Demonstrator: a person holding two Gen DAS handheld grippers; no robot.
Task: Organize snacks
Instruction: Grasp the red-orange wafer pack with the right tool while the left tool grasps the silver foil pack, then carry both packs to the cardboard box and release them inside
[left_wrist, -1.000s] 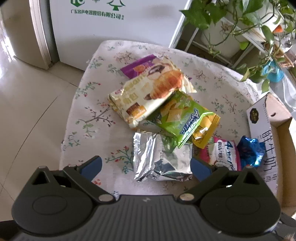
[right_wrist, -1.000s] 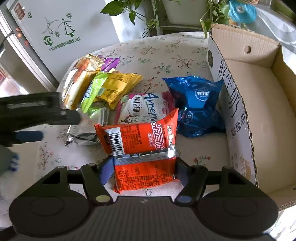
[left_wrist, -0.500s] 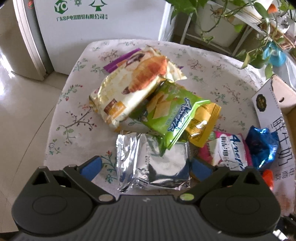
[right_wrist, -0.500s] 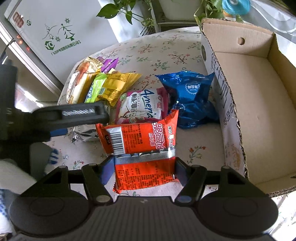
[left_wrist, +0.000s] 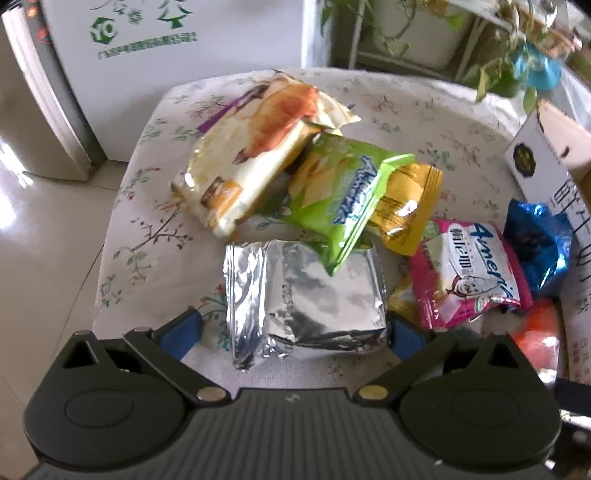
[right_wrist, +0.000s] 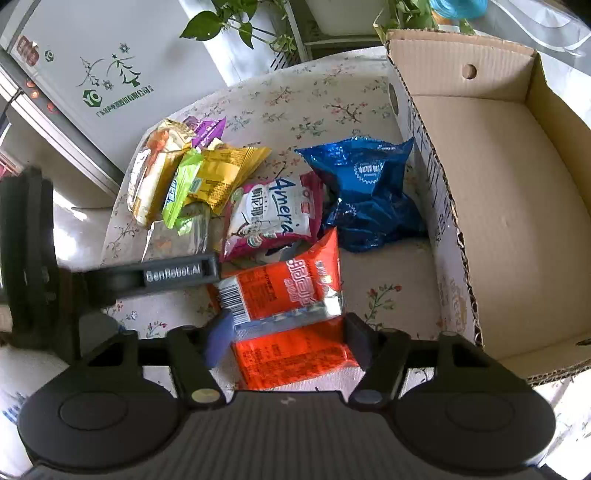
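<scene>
My left gripper (left_wrist: 291, 328) is open, its jaws on either side of a silver foil packet (left_wrist: 306, 291) on the flowered table (left_wrist: 155, 221). My right gripper (right_wrist: 291, 332) is shut on an orange-red snack packet (right_wrist: 288, 317) and holds it tilted near the open cardboard box (right_wrist: 491, 206). A pile of snacks lies beyond: a cream croissant bag (left_wrist: 255, 155), a green packet (left_wrist: 340, 199), a yellow packet (left_wrist: 406, 206), a pink-white packet (left_wrist: 469, 269) and a blue bag (right_wrist: 365, 192). The left gripper also shows in the right wrist view (right_wrist: 173, 275).
A white appliance with green print (left_wrist: 166, 33) stands behind the table. Potted plants on a rack (left_wrist: 491, 40) are at the back right. The tiled floor (left_wrist: 44, 229) lies left of the table edge. The box interior holds no snacks that I can see.
My left gripper has moved forward so its jaws straddle the silver packet. My right gripper has lifted and tilted the orange-red packet, moving a little toward the box.
</scene>
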